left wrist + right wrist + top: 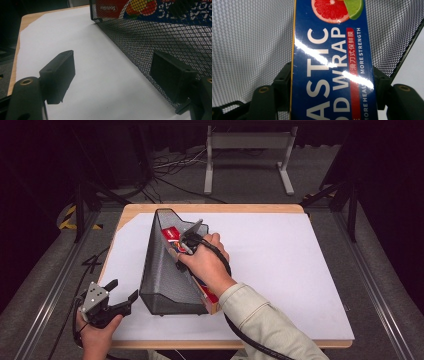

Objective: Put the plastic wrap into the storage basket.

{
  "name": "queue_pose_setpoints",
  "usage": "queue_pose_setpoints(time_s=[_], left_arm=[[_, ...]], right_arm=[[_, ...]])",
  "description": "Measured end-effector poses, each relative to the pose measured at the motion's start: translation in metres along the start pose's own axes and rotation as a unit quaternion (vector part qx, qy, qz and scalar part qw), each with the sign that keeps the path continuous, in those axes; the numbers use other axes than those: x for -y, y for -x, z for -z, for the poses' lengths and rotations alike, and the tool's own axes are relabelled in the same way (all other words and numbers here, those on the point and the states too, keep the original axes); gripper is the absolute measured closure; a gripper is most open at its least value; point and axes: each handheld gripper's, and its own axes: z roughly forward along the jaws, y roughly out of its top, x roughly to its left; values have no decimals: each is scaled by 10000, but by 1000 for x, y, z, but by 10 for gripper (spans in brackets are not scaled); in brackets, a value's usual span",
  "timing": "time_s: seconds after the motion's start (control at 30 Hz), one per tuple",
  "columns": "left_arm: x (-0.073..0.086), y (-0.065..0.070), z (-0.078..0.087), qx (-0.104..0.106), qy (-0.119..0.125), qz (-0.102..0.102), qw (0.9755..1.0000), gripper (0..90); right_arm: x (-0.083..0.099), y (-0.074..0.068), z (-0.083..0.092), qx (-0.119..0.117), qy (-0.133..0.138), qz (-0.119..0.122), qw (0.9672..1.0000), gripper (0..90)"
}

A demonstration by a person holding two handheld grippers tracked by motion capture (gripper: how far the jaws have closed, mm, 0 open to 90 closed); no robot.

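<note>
At centre desk, your right claw (184, 245) reaches into the black mesh file holder (162, 270) and is clamped on the plastic wrap box (332, 65), a long blue carton printed with citrus slices. From the right claw's own camera, the box runs straight up between the two jaws toward 12 o'clock, its two long sides pressed by the pads at 9 and 3 o'clock, with mesh behind it on both sides. From above, the box lies slanted inside the holder, its red end (171, 234) near the tall back at 12 o'clock and its other end at the low front, toward 5 o'clock. Your left claw (121, 295) rests at 7 o'clock on the white desk (280, 270), jaws spread and holding nothing, just beside the holder's side wall, which stands at its 2 o'clock.
</note>
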Motion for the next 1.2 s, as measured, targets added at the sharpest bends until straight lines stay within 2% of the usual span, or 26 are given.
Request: queue_pose_setpoints(time_s=[0.13,0.47,0.63,0.7,0.73,0.8,0.9,1.03,1.1,1.17,1.2], left_arm=[[0,0,0,1,8,0,10000,211],[0,1,1,5,15,4,10000,211],[1,-1,2,-4,20,19,10000,211],[1,-1,2,-8,29,34,10000,211],[1,-1,1,-13,26,54,10000,211],[1,-1,1,-9,21,56,10000,211],[1,-1,-1,7,5,17,10000,210],[2,-1,1,-28,-5,29,10000,210],[2,-2,3,-60,29,84,9999,211],[2,-2,3,-79,20,99,9999,211],[2,-2,3,-79,20,99,9999,211]], right_arm=[[-2,1,-4,23,-123,6,9999,372],[-7,-5,-4,234,-67,169,9996,372],[-8,-5,-4,215,-6,161,9996,355],[-8,-3,1,90,431,224,9988,238],[-6,-3,7,31,674,350,9971,181],[-3,-3,14,-10,723,425,9965,177],[4,1,27,-46,1051,633,9924,166],[13,8,41,-164,1492,895,9846,166],[18,12,50,-224,1757,1043,9786,166],[23,16,57,-304,1890,1030,9761,165],[23,16,57,-304,1890,1030,9761,165]])
